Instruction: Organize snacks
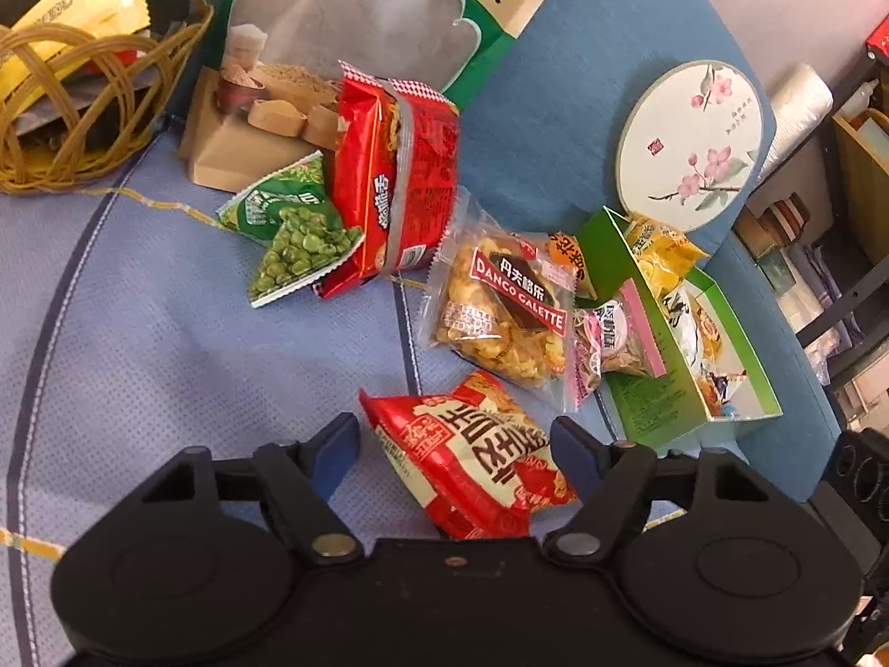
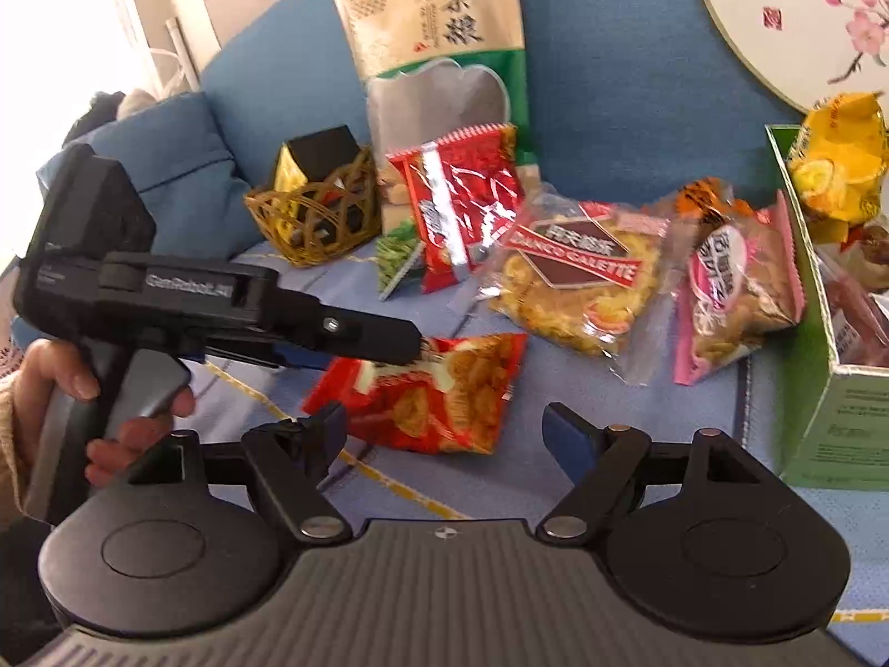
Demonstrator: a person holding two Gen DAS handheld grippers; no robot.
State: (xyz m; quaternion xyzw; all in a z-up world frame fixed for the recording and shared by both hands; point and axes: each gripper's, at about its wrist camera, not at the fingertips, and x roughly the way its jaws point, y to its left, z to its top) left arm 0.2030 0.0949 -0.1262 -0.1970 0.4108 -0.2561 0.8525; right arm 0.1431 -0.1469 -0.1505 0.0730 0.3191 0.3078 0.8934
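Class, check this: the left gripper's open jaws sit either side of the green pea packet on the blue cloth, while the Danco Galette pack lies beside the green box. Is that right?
Not quite. In the left wrist view the left gripper brackets the red snack packet, not the green pea packet, which lies farther off. The rest holds: Danco Galette pack, green box.

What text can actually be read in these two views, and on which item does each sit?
"DANCO GALETTE": banner on the clear waffle packet.
"GenRobot.AI", faint: side of the left hand-held gripper.
Chinese characters: large kraft pouch, red packets, round fan; not transcribed.
Green box print: too small.
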